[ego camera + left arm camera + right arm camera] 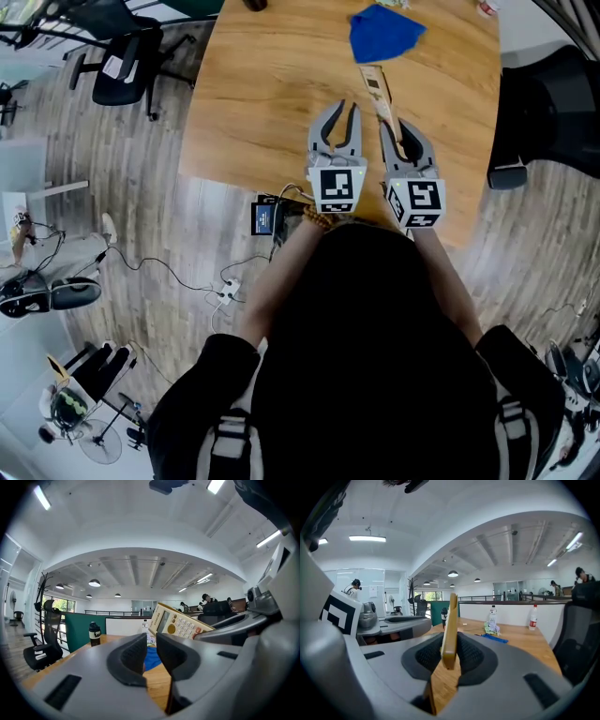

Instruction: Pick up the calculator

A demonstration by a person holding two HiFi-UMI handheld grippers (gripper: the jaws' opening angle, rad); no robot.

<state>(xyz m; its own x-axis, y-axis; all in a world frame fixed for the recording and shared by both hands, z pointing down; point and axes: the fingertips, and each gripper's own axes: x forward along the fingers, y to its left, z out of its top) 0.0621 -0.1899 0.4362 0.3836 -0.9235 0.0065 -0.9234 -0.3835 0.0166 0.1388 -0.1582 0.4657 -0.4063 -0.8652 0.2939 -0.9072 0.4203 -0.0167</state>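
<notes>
Right gripper (pixel 450 654) jaws clamping slim beige plastic calculator (pixel 451 625) by near edge. Judging it light, stiff, smooth: risking slip. Left gripper (pixel 151 645) jaws narrow, empty.

Left tongs (pixel 348 105), right tongs (pixel 394 124): two. Calculator (pixel 375 89): one. Blue cloth (pixel 384 33): one. Clear bottles (pixel 492 614) (pixel 533 616): two.

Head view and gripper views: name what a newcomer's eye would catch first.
The calculator stands out, clamped on edge in the right tongs over the wooden table. Beside them the left tongs stand empty, a narrow gap apart. A blue cloth lies at the table's far end.
</notes>
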